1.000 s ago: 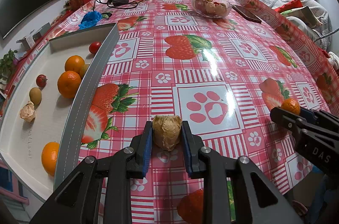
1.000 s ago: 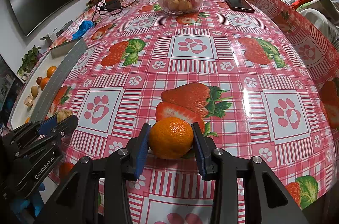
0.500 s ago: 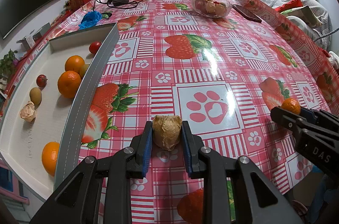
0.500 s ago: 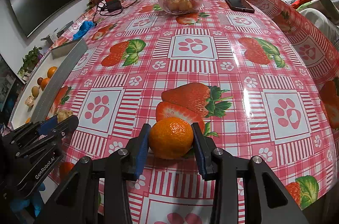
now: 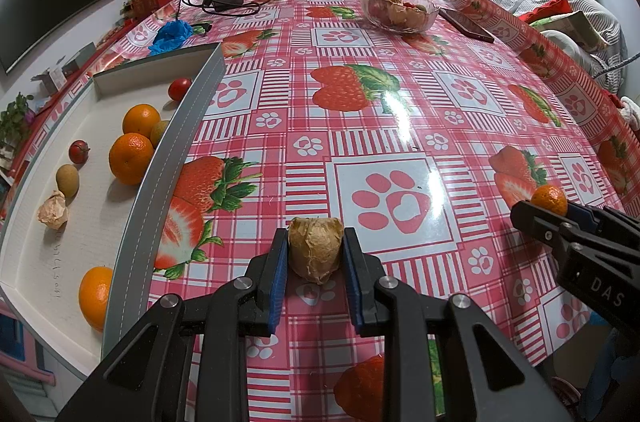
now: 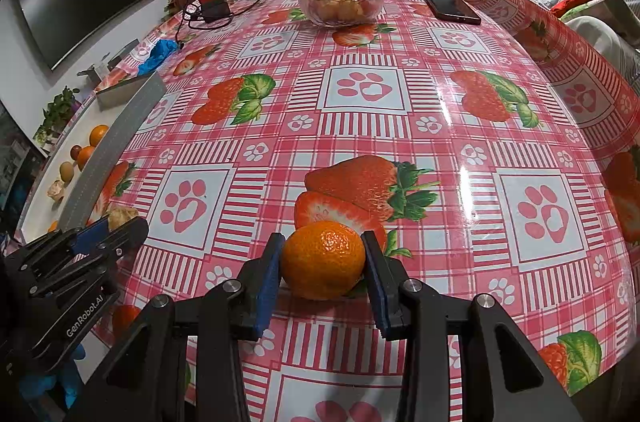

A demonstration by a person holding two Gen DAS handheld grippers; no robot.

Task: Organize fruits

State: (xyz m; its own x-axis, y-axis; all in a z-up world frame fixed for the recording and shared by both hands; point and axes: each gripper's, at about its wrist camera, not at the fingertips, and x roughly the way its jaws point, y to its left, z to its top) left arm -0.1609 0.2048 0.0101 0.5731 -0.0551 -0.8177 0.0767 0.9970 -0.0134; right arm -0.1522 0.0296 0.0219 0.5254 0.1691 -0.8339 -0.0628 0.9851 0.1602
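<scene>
Left wrist view: left claw (image 5: pixel 316 264) clenched on a papery husked fruit (image 5: pixel 316 248) at the near edge of the worktop (image 5: pixel 360 126), unchanged from a second ago, with the grey tray (image 5: pixel 160 182) of oranges (image 5: pixel 131 158) along the left edge, well apart. Right wrist view: right claw (image 6: pixel 322 272) grasping a mandarin (image 6: pixel 323 259) near the near edge, likewise no shift. Nothing moved, so likely a pause with both fruits secured and neither yet carried to tray or glass bowl (image 6: pixel 340 4).
</scene>
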